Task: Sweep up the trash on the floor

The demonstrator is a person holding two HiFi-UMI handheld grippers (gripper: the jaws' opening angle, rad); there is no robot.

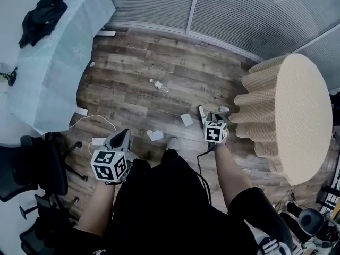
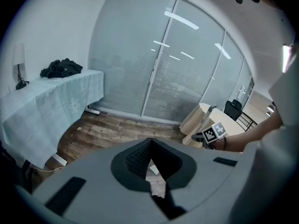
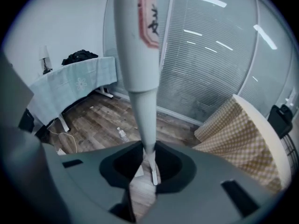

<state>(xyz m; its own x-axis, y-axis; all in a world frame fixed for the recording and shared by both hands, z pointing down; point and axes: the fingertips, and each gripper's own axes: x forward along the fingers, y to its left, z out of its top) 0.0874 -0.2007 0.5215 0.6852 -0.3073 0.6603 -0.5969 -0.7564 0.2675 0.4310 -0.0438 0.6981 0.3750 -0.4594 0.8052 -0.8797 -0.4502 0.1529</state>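
Trash lies on the wood floor ahead of me: two white paper scraps (image 1: 187,119) (image 1: 155,135), a small plastic bottle (image 1: 158,84) and a tiny bit (image 1: 92,64) by the blue table. My right gripper (image 1: 211,118) (image 3: 148,148) is shut on a white pole handle (image 3: 140,55) with a red label, which rises steeply out of the jaws. A thin lower part of it shows through the gap below. My left gripper (image 1: 125,133) (image 2: 149,141) is shut with its tips touching and holds nothing. One paper scrap (image 2: 153,171) shows through its jaws.
A table with a pale blue cloth (image 1: 58,57) carries a black garment (image 1: 42,15) at the left. A round table in a beige checked cloth (image 1: 292,110) stands close on the right. Black office chairs (image 1: 32,169) and a white cable (image 1: 95,122) are at lower left. A glass wall with blinds (image 1: 239,9) closes the far side.
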